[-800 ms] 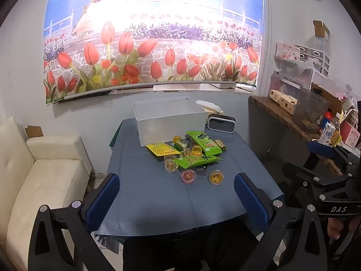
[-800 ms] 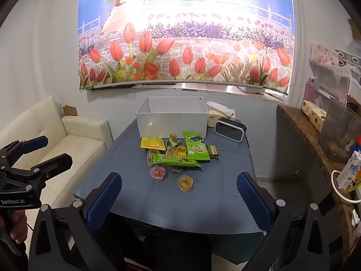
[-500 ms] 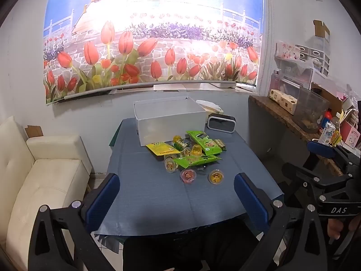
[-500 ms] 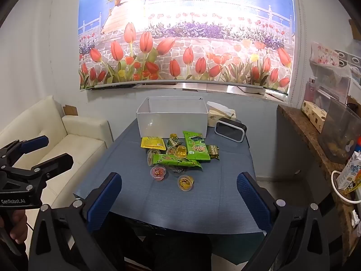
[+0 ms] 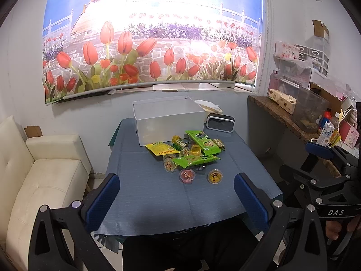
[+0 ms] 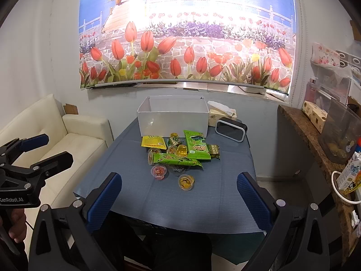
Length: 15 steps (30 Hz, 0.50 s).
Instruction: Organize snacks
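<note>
A heap of snacks lies mid-table in front of an empty white box (image 5: 169,122) (image 6: 172,122): a yellow pouch (image 5: 161,148) (image 6: 153,141), two green packets (image 5: 204,142) (image 6: 176,158) and several small jelly cups. A red cup (image 5: 187,175) (image 6: 159,172) and a yellow cup (image 5: 215,176) (image 6: 186,181) sit nearest. My left gripper (image 5: 177,180) hovers over the near table edge, open and empty. My right gripper (image 6: 179,176) is likewise open and empty, short of the snacks. Each gripper also shows in the other's view, right gripper (image 5: 302,160) and left gripper (image 6: 59,148).
A blue-grey cloth covers the table (image 5: 146,192). A black speaker-like device (image 5: 220,123) and a tissue pack (image 6: 222,113) stand right of the box. A cream sofa (image 5: 45,180) is at the left, a cluttered stone counter (image 5: 293,117) at the right.
</note>
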### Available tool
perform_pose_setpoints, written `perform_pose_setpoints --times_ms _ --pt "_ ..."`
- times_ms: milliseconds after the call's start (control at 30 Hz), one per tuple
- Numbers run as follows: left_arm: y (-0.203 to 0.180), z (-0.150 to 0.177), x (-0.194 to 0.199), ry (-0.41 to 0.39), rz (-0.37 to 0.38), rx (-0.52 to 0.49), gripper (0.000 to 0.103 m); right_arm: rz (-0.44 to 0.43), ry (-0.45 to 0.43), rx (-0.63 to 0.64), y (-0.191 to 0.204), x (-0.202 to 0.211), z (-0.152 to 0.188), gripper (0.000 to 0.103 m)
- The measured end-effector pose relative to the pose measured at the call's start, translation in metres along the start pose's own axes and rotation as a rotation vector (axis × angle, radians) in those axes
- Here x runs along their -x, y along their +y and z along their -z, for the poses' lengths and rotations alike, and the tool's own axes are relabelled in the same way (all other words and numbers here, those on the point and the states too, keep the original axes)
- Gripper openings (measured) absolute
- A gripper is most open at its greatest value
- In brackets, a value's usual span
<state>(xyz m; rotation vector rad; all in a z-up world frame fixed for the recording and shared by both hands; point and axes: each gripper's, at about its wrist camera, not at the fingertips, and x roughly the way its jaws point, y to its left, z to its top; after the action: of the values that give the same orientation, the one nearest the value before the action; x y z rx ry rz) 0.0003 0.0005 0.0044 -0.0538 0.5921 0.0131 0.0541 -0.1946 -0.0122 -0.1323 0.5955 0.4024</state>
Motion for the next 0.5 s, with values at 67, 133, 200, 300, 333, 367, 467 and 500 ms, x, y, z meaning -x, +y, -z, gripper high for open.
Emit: perform_pose_setpoints --times_ms 67,133,200,300,333,367,467,500 --pt "-0.0002 0.0001 -0.0001 0.000 0.003 0.000 0.103 0.000 0.000 -0.001 -0.0005 0.0004 -0.0006 0.103" --pt "-0.0001 0.0002 -0.0004 0.001 0.000 0.001 0.103 -0.001 -0.002 0.001 -0.0010 0.0007 -0.0010 0.103" --pt "0.0000 -0.0002 -0.0010 0.004 0.000 0.002 0.103 -0.001 -0.003 0.001 -0.0013 0.0011 -0.0009 0.103" --pt "0.0002 0.0000 -0.0015 0.003 0.001 0.002 0.103 -0.001 -0.003 0.001 -0.0006 0.0010 -0.0011 0.103" --pt "-0.0001 -0.0003 -0.0018 0.004 0.001 0.002 0.103 0.000 -0.002 0.002 -0.0005 0.0009 -0.0013 0.103" --pt "-0.0003 0.0000 -0.0016 0.004 0.001 0.001 0.103 -0.001 -0.002 0.002 -0.0007 0.0011 -0.0011 0.103" --pt "-0.0001 0.0005 -0.0018 0.003 0.002 0.001 0.103 0.002 -0.003 0.002 -0.0009 0.0006 -0.0014 0.103" --pt "0.0001 0.0006 -0.0017 0.003 0.001 0.002 0.103 0.004 -0.003 0.001 -0.0014 0.0013 -0.0019 0.103"
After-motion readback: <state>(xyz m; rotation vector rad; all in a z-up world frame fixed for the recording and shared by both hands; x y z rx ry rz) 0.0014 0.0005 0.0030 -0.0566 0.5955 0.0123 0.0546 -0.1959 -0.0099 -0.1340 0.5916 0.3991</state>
